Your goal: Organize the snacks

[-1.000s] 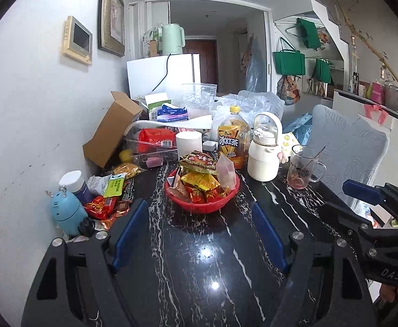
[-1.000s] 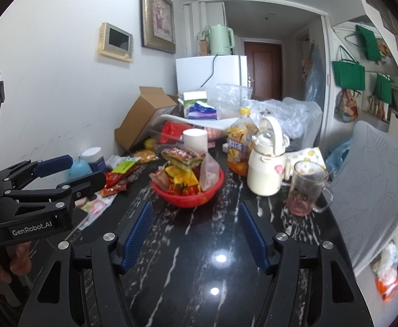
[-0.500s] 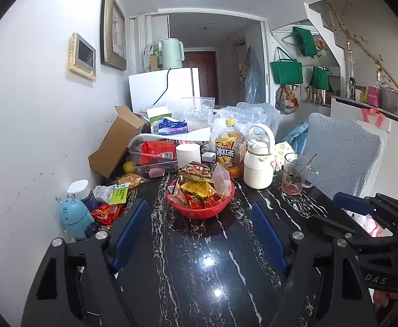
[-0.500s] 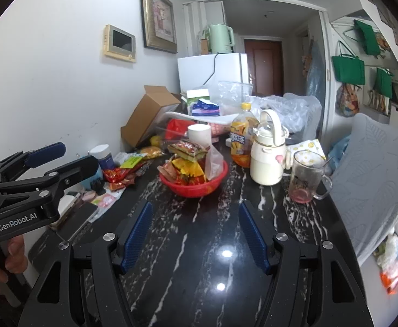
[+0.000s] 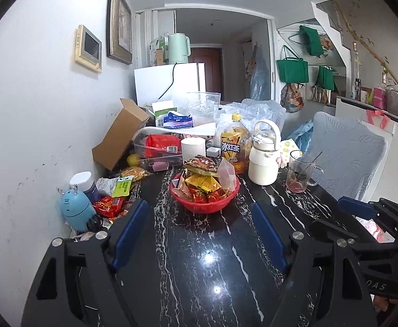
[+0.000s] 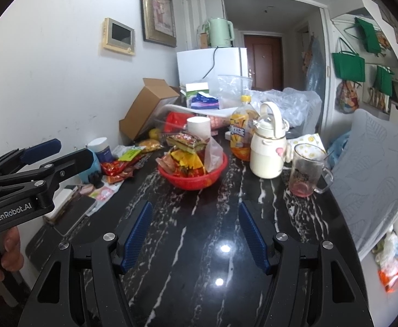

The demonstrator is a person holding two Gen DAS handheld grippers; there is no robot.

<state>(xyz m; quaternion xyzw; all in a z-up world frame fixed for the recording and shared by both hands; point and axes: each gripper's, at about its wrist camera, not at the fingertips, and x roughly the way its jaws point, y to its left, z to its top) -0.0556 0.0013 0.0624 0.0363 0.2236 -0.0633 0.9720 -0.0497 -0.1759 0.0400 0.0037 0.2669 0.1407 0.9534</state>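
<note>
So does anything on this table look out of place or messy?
Yes. Loose snack packets lie scattered by the wall, outside the heaped red basket. Behind them a cardboard box is tipped on its side, flaps open. The glass mug holds only pink dregs.

The left claw (image 5: 200,234) hangs open and empty above the dark marbled surface (image 5: 199,267), short of a red basket (image 5: 204,204) heaped with snack packets (image 5: 201,182).

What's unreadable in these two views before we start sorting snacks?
- Red basket, both views: lower packets buried under the top ones.
- Loose snacks, left wrist: partly behind the left gripper finger.
- Clear box, both views: contents blurred.
- Phone, right wrist: cut by the left gripper body.
</note>
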